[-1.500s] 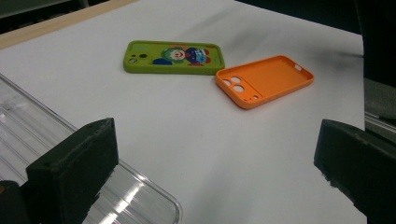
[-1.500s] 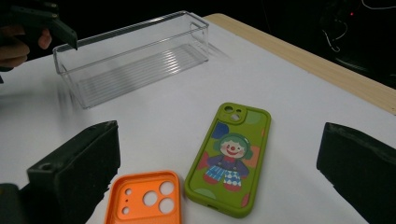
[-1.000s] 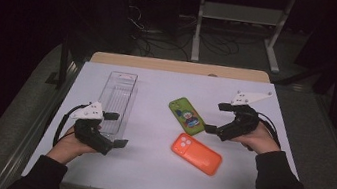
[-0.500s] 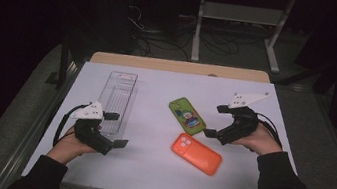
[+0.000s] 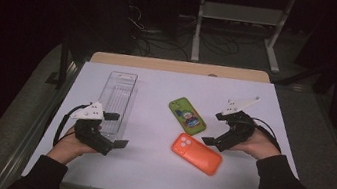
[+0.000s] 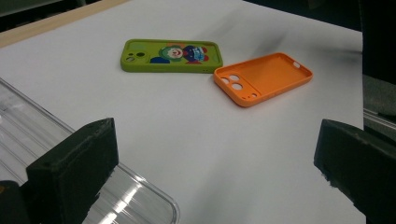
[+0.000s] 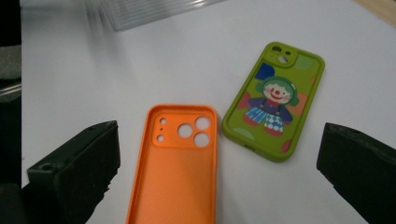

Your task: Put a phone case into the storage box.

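While both grippers hang spread and empty, the orange case [image 5: 196,153] lies hollow side up near the table's [image 5: 144,177] front, just below the right gripper [image 5: 216,130].

As the right gripper sits closest to it, with jaws wide apart and nothing between them, the orange case looks the likely pick; the green case [image 5: 187,115] lies face up just behind it, corners almost touching. The left gripper [image 5: 117,130], also released, waits beside the clear tray [image 5: 118,98]. The case is probably light, thin and rubbery, so it may flex or slide on the smooth sheet. A pinch across one raised long rim, one jaw inside the hollow, should hold better than squeezing the flat back.
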### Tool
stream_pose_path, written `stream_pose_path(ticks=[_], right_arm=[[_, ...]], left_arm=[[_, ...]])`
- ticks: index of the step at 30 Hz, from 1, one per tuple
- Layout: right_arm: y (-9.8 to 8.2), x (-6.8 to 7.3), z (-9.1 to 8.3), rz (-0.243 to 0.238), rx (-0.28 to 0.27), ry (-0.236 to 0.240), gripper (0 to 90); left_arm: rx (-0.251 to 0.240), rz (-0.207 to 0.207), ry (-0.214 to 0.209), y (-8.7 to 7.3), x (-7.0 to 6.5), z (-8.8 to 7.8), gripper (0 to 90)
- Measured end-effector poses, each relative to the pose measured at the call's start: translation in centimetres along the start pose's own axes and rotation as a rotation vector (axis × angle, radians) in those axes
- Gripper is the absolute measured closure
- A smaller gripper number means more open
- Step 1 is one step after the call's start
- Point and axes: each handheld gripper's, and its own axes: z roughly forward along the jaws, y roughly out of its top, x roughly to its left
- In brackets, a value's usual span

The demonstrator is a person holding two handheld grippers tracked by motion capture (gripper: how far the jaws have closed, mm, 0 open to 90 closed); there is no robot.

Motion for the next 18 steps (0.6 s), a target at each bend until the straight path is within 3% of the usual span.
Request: stream_pose_path(ticks=[18], right_arm=[[-2.0, 0.8, -0.4, 0.015, 0.018, -0.035, 0.0]], left_arm=[[0.004, 0.004, 0.002, 0.0, 0.1, 0.1, 0.0]])
